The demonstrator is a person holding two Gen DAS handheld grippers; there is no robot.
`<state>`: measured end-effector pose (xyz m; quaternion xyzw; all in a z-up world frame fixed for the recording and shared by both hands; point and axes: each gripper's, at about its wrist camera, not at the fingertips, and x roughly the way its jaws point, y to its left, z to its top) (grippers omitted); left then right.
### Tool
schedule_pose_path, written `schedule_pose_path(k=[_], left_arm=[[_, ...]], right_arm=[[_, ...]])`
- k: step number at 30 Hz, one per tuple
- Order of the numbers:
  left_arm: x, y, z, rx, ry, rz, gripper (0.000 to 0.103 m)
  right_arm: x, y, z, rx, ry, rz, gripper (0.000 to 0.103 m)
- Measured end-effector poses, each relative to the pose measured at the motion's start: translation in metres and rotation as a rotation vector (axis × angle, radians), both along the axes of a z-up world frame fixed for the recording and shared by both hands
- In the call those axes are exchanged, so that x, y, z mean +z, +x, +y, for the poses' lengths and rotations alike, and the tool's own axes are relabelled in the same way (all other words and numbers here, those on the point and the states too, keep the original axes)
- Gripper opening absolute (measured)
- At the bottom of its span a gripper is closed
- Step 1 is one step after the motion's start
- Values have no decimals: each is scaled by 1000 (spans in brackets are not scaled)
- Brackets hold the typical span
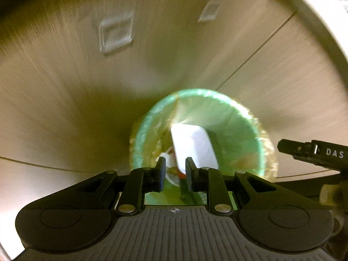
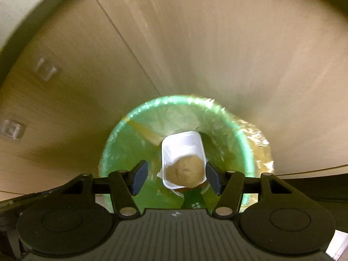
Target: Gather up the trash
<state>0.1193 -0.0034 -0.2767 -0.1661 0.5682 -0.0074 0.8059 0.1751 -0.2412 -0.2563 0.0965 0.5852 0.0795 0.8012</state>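
Green bin [image 2: 139,152] sits lower centre in both our views, white tray [image 2: 184,145] inside, and our left gripper [image 1: 175,170] and right gripper [image 2: 176,177] both hang spread, pinching nothing.

Warm, yellowish, rather dim light with streaky motion blur across the floor [image 1: 65,97] in both fisheye views, corners dark and bent, glare whitening the tray [image 1: 193,145] and the bin liner [image 2: 187,111].
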Motion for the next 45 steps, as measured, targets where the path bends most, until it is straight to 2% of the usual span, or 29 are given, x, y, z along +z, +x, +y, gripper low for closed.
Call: schedule_pose_path(k=[5,9,14,21,29,32,37,39,45], left_arm=[[49,-6,1,-22,-58,-64,22],[77,-3,1,-45,-46,-104,22],[92,-2,2,-59,-15,-112,22],[65,0,-1,-76,10,-28,22],[46,-7,-10,-108,21,28,22],[41,-5,-12,-111,2,37,22],[21,1,-25,-137,-33,92,22],[18,1,-34,-176,-29,101,22],[3,7,-54,-233,-25,137,22]], right_arm=[[40,1,-17,-49,35,-84,59],[69,7,-21,-76,61,-149,64],[85,7,-14,-58,65,-173,64],[58,-5,-8,-57,-19,-116,64],[25,-23,-1,-20,-37,-13,64],[21,-29,8,21,-67,-19,64],[16,-51,17,88,-183,-112,64],[9,-58,14,93,-182,-110,64],[-20,-64,0,59,-130,-29,64]])
